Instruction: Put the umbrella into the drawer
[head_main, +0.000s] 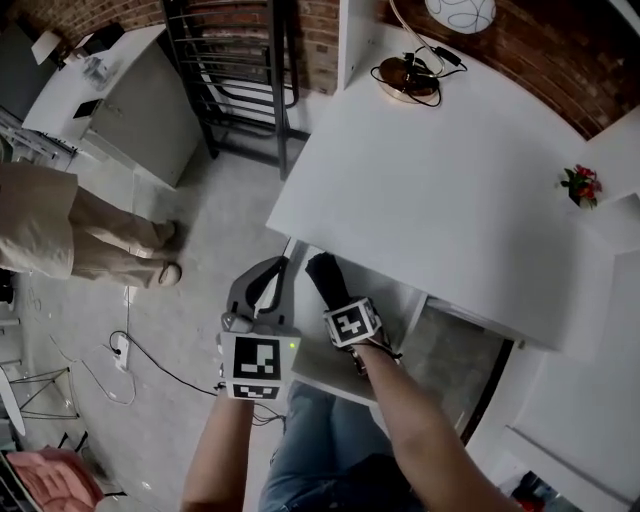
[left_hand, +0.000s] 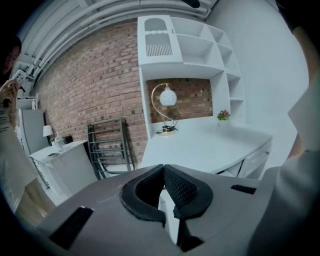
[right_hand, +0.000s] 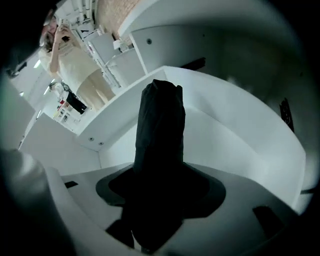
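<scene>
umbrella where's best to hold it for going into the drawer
Grip the umbrella across its folded body, coming from its rear end, as the right tongs do: it is a slim black bundle, so its nose leads down into the open drawer.

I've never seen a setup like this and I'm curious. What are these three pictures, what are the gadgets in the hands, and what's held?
No robot here: a person holds a two-jaw gripper in each hand. The head view looks down from their head; the other two look along each gripper's jaws. The right gripper is clamped on a folded black umbrella, pointing down into an open white drawer under the desk. The left gripper is shut and empty. On the desk stand a lamp and a small flower pot.
</scene>
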